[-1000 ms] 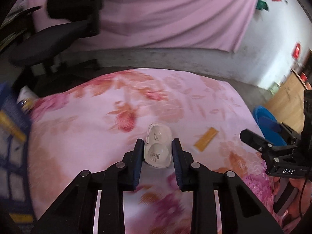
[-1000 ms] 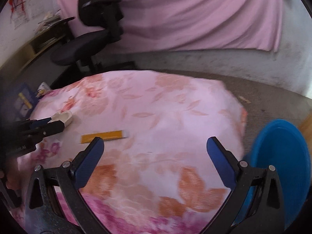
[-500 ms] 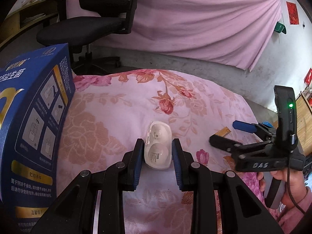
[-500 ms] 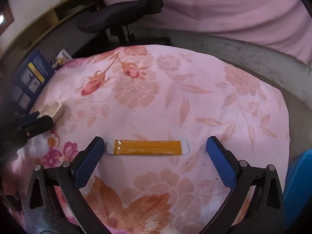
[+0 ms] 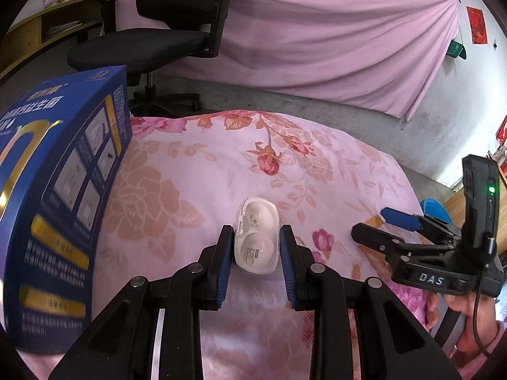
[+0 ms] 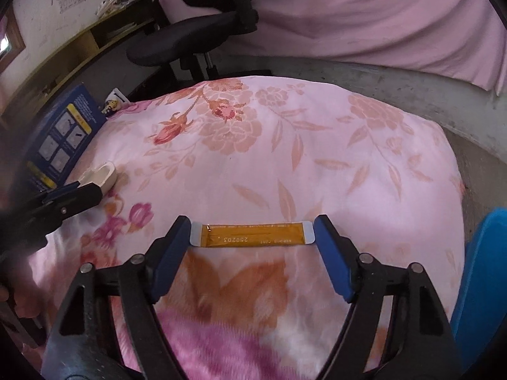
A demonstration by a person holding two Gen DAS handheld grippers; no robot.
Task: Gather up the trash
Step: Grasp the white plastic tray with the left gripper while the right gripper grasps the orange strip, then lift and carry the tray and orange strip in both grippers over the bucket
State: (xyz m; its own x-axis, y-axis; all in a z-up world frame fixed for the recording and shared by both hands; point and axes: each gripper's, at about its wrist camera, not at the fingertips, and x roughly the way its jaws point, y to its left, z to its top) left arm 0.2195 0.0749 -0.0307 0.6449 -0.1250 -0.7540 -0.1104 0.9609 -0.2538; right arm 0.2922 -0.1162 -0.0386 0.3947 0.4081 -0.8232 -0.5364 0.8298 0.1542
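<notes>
the orange sachet [image 6: 253, 235] lies flat on the floral cloth [image 6: 301, 164] of the surface, between the spread fingers of the right gripper [image 6: 253, 232], whose tips sit just at its two ends without pinching it. the left gripper [image 5: 256, 247] is clamped on a white plastic blister case [image 5: 257, 240]. beside it stands a blue box [image 5: 57, 196]; a blue bin [image 6: 481, 285] sits at the right edge. beyond, an office chair [image 5: 164, 31].
</notes>
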